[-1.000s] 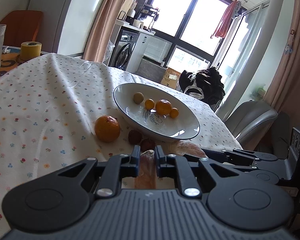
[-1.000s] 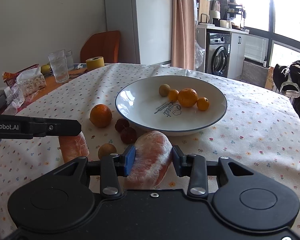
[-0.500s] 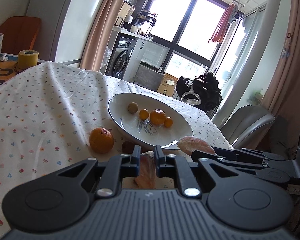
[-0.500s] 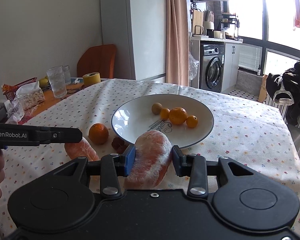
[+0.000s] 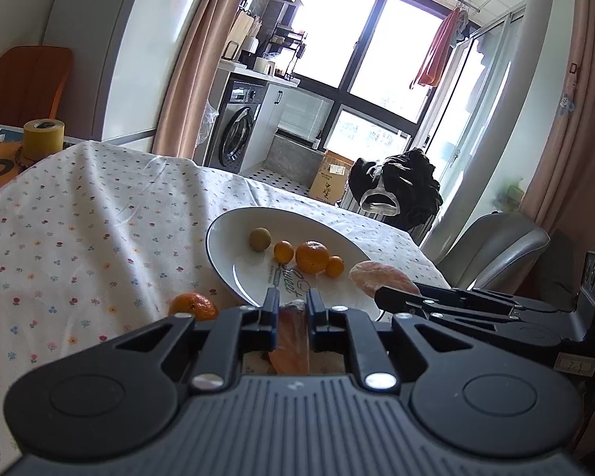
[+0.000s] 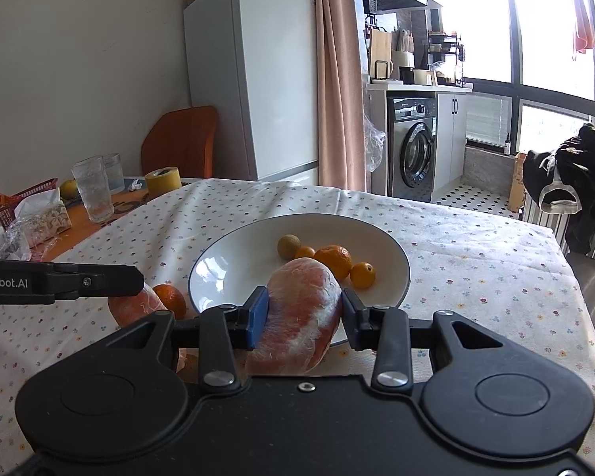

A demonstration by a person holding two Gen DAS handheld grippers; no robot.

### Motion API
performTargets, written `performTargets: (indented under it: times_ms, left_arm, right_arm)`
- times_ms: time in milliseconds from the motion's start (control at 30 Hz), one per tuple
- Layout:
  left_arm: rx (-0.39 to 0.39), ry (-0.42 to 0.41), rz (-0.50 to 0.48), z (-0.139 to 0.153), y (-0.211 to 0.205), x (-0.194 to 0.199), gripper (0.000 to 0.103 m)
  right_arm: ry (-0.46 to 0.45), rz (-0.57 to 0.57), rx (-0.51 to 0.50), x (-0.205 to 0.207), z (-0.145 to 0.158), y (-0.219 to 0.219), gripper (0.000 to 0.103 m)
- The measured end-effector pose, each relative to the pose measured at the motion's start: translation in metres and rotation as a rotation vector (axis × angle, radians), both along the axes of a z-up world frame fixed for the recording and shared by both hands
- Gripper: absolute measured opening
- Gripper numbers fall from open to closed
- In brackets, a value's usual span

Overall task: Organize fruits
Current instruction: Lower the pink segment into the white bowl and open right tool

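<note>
Both segments lifted, plate ahead.
My left tongs (image 5: 290, 309) and right tongs (image 6: 300, 315) each clamp a grapefruit segment (image 6: 297, 313), now raised toward the plate (image 6: 392, 246) at 12 o'clock.

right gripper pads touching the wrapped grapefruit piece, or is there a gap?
Touching. The right wrist view shows both fingers of the right gripper pressed against the sides of the wrapped grapefruit piece, no gap.
</note>
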State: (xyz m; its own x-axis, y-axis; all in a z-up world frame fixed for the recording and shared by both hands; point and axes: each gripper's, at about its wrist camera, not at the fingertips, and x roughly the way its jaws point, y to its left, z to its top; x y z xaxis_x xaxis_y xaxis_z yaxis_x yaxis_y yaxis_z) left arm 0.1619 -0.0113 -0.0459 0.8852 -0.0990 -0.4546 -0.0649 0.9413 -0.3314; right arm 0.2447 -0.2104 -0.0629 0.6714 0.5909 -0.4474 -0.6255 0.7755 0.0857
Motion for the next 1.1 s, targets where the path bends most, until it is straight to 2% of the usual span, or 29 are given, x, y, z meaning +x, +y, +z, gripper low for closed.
performTargets:
  times_ms: [167, 233, 500, 567, 633, 733, 967, 1000, 1033, 1100]
  left_arm:
    - [-0.013, 0.025, -0.003, 0.001, 0.009, 0.007, 0.012]
    - [-0.018, 0.032, 0.016, 0.000, 0.014, 0.006, 0.017]
    - [-0.035, 0.085, 0.049, -0.013, 0.023, 0.006, 0.018]
    - [-0.032, 0.098, 0.043, -0.017, 0.022, 0.004, 0.022]
    - [-0.025, 0.119, 0.048, -0.022, 0.022, 0.000, 0.037]
    - [-0.025, 0.140, 0.066, -0.030, 0.022, -0.004, 0.044]
    - [-0.040, 0.210, 0.072, -0.045, 0.015, 0.002, 0.044]
    - [-0.038, 0.220, 0.078, -0.046, 0.014, 0.003, 0.044]
    - [-0.033, 0.226, 0.090, -0.048, 0.013, 0.003, 0.044]
    - [-0.025, 0.247, 0.112, -0.050, 0.013, 0.005, 0.044]
  right_arm:
    - [0.009, -0.011, -0.005, 0.015, -0.003, 0.002, 0.037]
    - [0.009, -0.019, -0.009, 0.019, -0.005, 0.003, 0.037]
    - [0.028, -0.012, -0.013, 0.028, -0.012, 0.007, 0.037]
    - [0.032, -0.011, -0.014, 0.030, -0.012, 0.008, 0.038]
    - [0.035, -0.010, -0.018, 0.032, -0.013, 0.010, 0.038]
    - [0.037, -0.007, -0.028, 0.034, -0.015, 0.015, 0.038]
    - [0.032, -0.008, -0.051, 0.034, -0.019, 0.020, 0.037]
    - [0.030, -0.015, -0.052, 0.035, -0.020, 0.019, 0.036]
    - [0.029, -0.024, -0.054, 0.037, -0.020, 0.019, 0.029]
    - [0.034, -0.026, -0.041, 0.040, -0.021, 0.019, 0.028]
